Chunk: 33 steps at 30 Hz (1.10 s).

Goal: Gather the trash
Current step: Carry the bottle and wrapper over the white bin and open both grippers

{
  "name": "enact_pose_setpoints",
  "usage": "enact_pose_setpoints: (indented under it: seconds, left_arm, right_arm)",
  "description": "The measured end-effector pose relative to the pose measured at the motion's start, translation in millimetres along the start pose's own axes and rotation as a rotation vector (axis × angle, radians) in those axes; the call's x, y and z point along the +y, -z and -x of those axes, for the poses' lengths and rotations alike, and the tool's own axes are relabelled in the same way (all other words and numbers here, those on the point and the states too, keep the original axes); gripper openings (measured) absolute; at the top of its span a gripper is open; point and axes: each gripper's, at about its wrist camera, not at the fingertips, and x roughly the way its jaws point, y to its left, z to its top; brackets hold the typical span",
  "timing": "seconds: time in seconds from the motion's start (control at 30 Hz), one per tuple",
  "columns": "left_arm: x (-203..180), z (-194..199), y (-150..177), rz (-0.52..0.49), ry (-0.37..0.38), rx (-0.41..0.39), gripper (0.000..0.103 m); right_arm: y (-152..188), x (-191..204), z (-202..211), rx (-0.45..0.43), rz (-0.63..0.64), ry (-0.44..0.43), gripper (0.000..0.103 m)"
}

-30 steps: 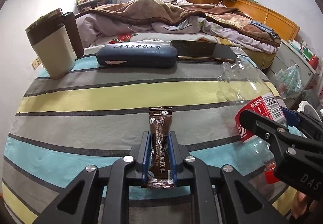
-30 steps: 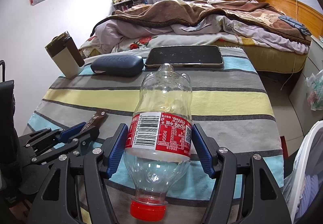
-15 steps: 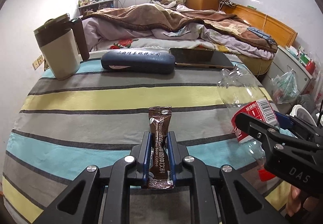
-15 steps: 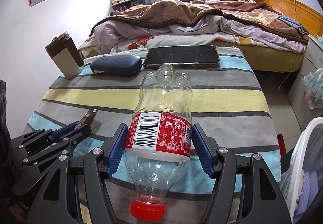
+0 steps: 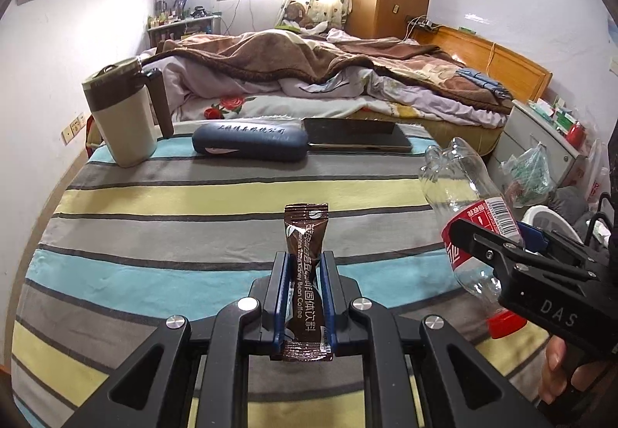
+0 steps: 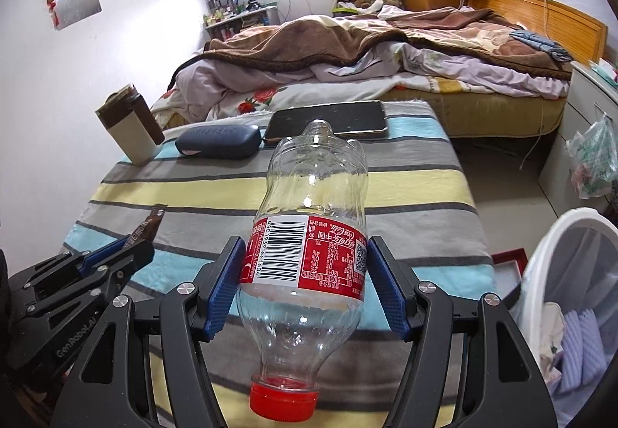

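Observation:
My left gripper (image 5: 304, 265) is shut on a brown coffee sachet (image 5: 306, 254) and holds it above the striped tablecloth (image 5: 193, 196). My right gripper (image 6: 305, 254) is shut on an empty clear cola bottle (image 6: 309, 219) with a red label, its red cap (image 6: 282, 399) pointing back at me. The bottle also shows in the left wrist view (image 5: 459, 192), with the right gripper (image 5: 502, 250) around it. The left gripper (image 6: 127, 254) and sachet tip (image 6: 150, 225) show at the left of the right wrist view.
A beige mug (image 5: 123, 119), a blue glasses case (image 5: 249, 142) and a dark tablet (image 5: 355, 134) stand at the table's far edge. A white bin (image 6: 560, 296) holding cloth stands on the floor to the right. The bed (image 6: 367, 53) lies behind.
Both grippers have risen and drawn back from the table with the sachet and the bottle still held. The bin has come further into the right wrist view.

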Motion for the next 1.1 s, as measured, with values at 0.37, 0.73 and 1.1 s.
enact_pose_setpoints:
  seconds: [0.37,0.73,1.1]
  left_arm:
    - [-38.5,32.8,3.5,-0.03,0.05,-0.045,0.016]
    - [-118.6,51.4,7.4,-0.115,0.148,-0.077,0.016]
    - [-210.6,45.8,16.2,-0.227,0.259,-0.056,0.016]
  right_arm:
    - [11.6,-25.4,37.1,-0.048,-0.043,0.036,0.066]
    - [22.7,-72.7,79.8,-0.104,-0.095,0.127,0.066]
    - [35.8,-131.2,108.6,-0.129,-0.179,0.243,0.066]
